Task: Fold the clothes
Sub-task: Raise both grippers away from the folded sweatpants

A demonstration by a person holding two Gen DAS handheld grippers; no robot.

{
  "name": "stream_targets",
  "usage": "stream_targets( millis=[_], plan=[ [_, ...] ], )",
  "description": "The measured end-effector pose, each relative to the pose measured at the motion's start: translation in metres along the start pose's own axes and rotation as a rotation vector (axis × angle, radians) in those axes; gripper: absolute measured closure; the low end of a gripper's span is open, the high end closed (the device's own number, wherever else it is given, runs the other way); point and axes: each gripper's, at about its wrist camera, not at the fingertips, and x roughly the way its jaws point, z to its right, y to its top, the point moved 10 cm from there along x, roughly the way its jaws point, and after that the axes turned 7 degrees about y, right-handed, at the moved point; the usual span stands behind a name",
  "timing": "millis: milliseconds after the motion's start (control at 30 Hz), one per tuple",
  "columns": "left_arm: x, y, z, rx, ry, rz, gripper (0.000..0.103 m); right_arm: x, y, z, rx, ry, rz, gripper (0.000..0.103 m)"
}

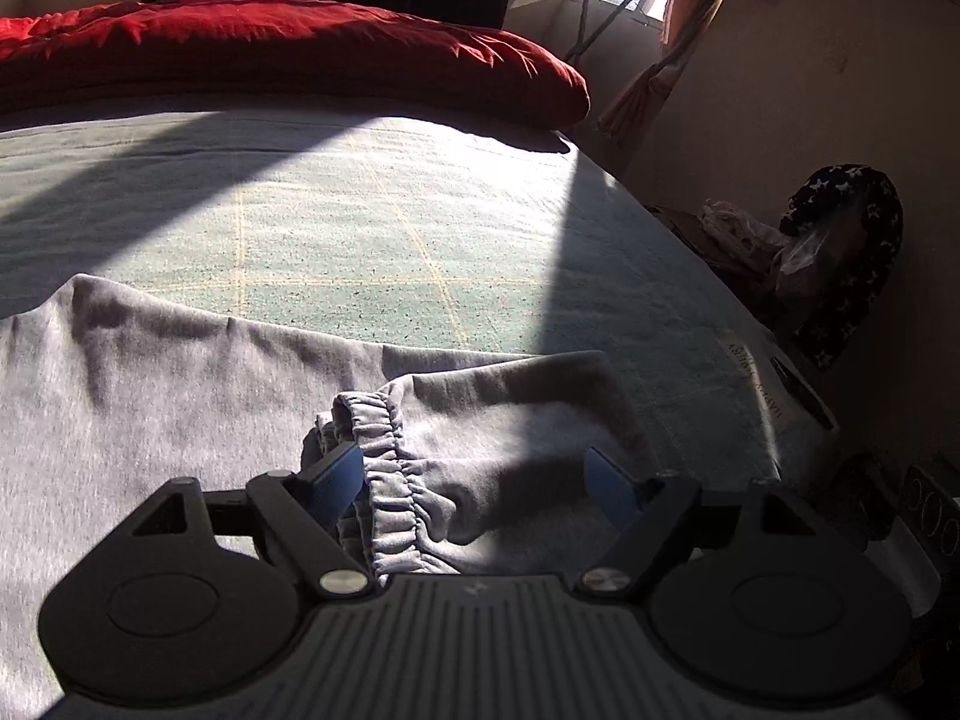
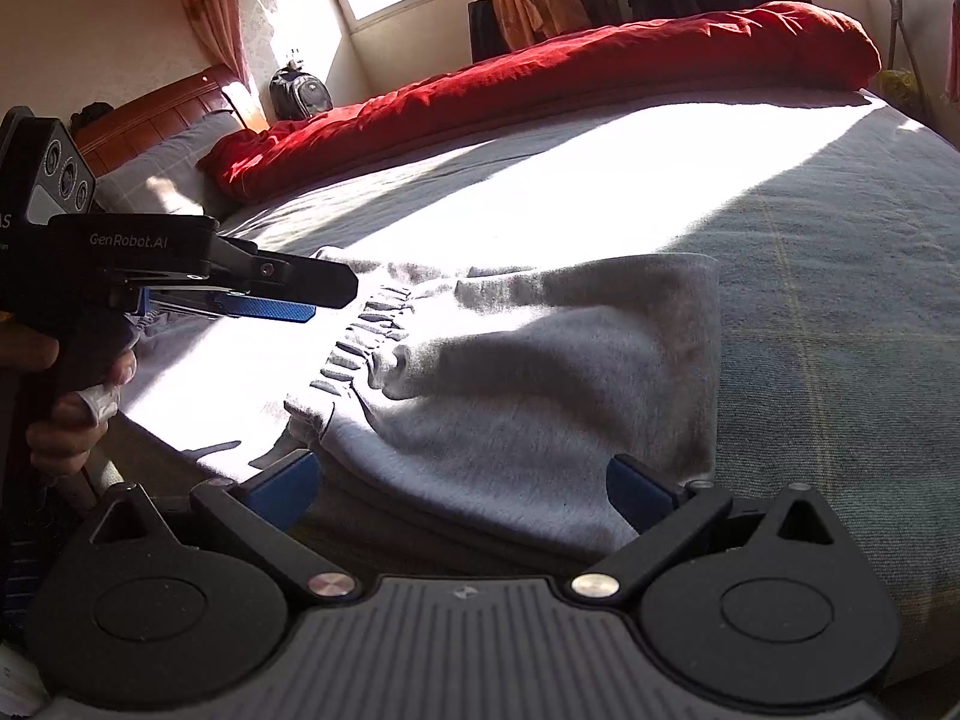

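Grey sweatpants [image 2: 528, 372]: folded, lower centre, elastic waistband [image 1: 384, 462] showing.
Left gripper [image 1: 474, 480]: jaws apart, empty.
Right gripper [image 2: 462, 486]: jaws apart, empty.

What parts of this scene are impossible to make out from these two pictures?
- Grey trousers: in the left wrist view the legs run off the left edge; their near end is hidden behind the left tongs.
- Same trousers, right wrist view: the near edge is hidden under the right tongs.
- Label print on the bed cover: too small and shaded to read.
- Bundle by the wall: dark, unclear what it is.
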Motion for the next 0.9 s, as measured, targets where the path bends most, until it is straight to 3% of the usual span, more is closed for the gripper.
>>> stream_targets(
  millis=[233,433,667,733,900],
  plan=[
    [-0.09,0.032,-0.126,-0.139,0.226,0.133,0.022,0.018,-0.003,-0.002,0.02,-0.014,-0.047,0.0],
    [-0.158,0.008,-0.24,-0.368,0.337,0.186,0.024,0.032,-0.004,-0.004,0.033,-0.033,-0.075,0.0],
    [-0.182,-0.053,-0.336,-0.64,0.375,0.217,0.033,0.044,-0.003,-0.007,0.016,-0.062,-0.09,0.0],
    [-0.18,-0.068,-0.354,-0.701,0.369,0.216,0.039,0.045,-0.003,-0.007,0.013,-0.072,-0.094,0.0],
    [-0.169,-0.094,-0.384,-0.828,0.306,0.242,0.04,0.048,-0.003,-0.007,0.011,-0.097,-0.103,0.0]
  ],
)
